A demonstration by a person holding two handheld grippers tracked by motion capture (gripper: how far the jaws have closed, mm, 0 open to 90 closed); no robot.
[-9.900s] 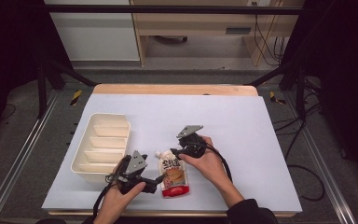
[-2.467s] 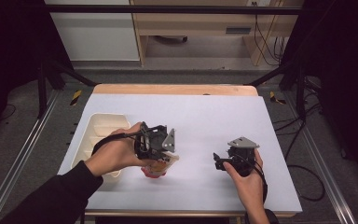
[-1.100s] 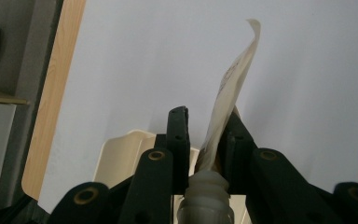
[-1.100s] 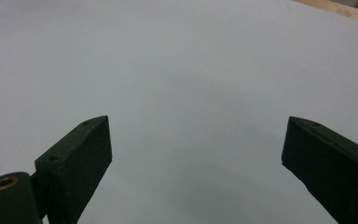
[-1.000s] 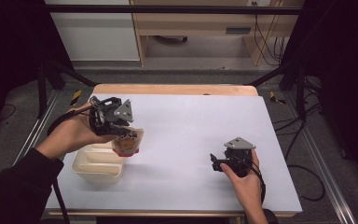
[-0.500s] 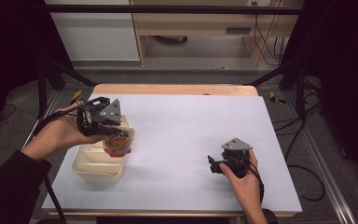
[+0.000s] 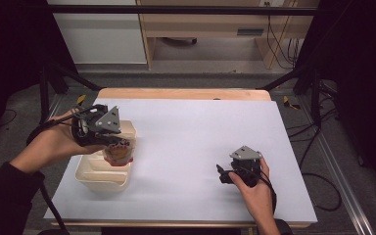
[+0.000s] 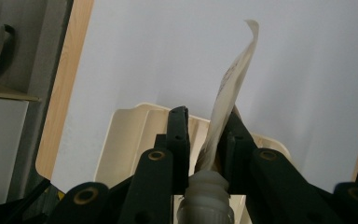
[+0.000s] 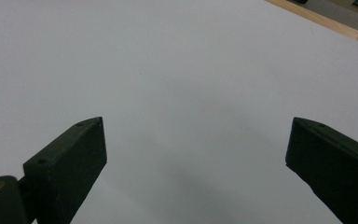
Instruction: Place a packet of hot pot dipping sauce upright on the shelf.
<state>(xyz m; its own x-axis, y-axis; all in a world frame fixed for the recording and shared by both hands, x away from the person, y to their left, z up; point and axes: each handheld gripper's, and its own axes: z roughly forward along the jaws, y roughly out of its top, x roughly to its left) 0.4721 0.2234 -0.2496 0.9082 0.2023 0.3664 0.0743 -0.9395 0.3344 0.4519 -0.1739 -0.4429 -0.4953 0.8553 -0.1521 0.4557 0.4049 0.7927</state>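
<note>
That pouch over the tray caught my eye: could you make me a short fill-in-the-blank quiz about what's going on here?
1. The left gripper is shut on a spouted ____.
2. The pouch hangs above the cream ____.
3. The right gripper rests on the white table cover with its jaws ____.

Missing words: pouch; tray; open

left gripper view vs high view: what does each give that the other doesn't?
Left gripper view: the pouch's white cap at the bottom, and its thin edge pinched between the two jaws. High view: the right claw resting on the table, apart from the tray, and the left hand with its sleeve. Both: the left claw shut on the pouch above the tray.
</note>
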